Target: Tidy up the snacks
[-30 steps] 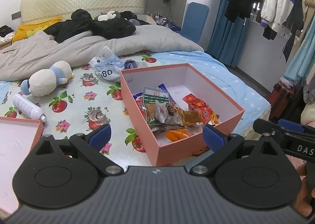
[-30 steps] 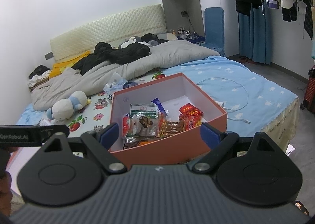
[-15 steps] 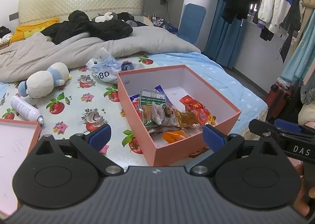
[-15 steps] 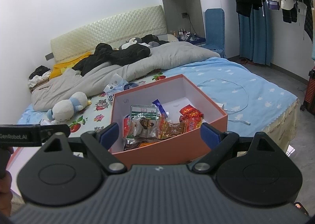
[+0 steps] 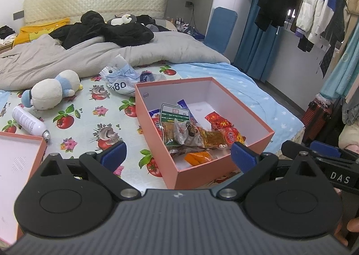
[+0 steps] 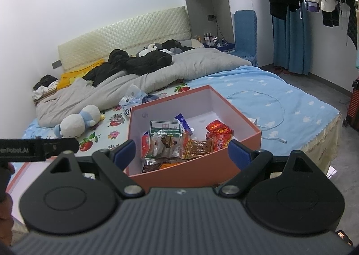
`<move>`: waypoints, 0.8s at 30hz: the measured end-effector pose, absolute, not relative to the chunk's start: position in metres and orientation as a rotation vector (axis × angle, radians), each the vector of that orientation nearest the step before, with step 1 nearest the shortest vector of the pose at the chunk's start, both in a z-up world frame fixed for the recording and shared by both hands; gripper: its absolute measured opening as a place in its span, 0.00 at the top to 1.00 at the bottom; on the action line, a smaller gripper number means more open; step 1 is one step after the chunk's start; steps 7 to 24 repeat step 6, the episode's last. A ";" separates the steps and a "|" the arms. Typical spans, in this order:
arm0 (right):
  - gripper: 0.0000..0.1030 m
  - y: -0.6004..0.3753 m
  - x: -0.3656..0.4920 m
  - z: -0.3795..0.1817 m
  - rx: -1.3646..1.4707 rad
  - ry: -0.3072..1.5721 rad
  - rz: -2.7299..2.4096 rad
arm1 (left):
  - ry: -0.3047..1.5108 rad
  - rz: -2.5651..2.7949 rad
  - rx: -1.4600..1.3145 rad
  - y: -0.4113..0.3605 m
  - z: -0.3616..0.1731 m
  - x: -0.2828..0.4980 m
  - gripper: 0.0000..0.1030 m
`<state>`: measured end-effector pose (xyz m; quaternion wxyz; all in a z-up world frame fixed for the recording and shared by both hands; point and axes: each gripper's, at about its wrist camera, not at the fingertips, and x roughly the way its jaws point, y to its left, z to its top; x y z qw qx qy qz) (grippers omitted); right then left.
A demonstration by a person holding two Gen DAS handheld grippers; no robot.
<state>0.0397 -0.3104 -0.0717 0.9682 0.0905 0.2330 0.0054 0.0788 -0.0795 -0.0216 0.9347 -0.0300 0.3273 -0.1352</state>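
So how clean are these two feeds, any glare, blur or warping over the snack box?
Left wrist view: sharp, evenly lit; fisheye bends the wardrobe edges; bright flare at the window top right; snack box clear. Right wrist view: also sharp, dimmer toward the corners, walls bowed; snack wrappers glint slightly, no blur.

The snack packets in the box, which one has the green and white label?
The tall packet standing at the left of the pink box. It alone shows green and white; the packets to its right are red and the one nearest is orange.

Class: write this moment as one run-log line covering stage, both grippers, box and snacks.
stage: pre-grasp | left gripper: open, empty | right gripper: open, empty | pink box: on bed, lid off | snack packets: piled inside box
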 end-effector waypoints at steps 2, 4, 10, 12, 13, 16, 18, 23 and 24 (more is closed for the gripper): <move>0.12 -0.310 0.040 -0.072 0.183 0.472 0.012 | 0.672 -0.281 -0.060 -0.079 -0.021 0.078 0.02; 0.12 -0.309 0.039 -0.071 0.182 0.473 0.010 | 0.668 -0.285 -0.068 -0.078 -0.019 0.078 0.02; 0.12 -0.309 0.039 -0.071 0.183 0.474 0.010 | 0.666 -0.288 -0.071 -0.078 -0.019 0.076 0.02; 0.12 -0.309 0.039 -0.071 0.183 0.474 0.010 | 0.666 -0.288 -0.071 -0.078 -0.019 0.076 0.02; 0.12 -0.309 0.039 -0.071 0.183 0.474 0.010 | 0.666 -0.288 -0.071 -0.078 -0.019 0.076 0.02; 0.12 -0.309 0.039 -0.071 0.183 0.474 0.010 | 0.666 -0.288 -0.071 -0.078 -0.019 0.076 0.02; 0.12 -0.309 0.039 -0.071 0.183 0.474 0.010 | 0.666 -0.288 -0.071 -0.078 -0.019 0.076 0.02; 0.12 -0.309 0.039 -0.071 0.183 0.474 0.010 | 0.666 -0.288 -0.071 -0.078 -0.019 0.076 0.02; 0.12 -0.309 0.039 -0.071 0.183 0.474 0.010 | 0.666 -0.288 -0.071 -0.078 -0.019 0.076 0.02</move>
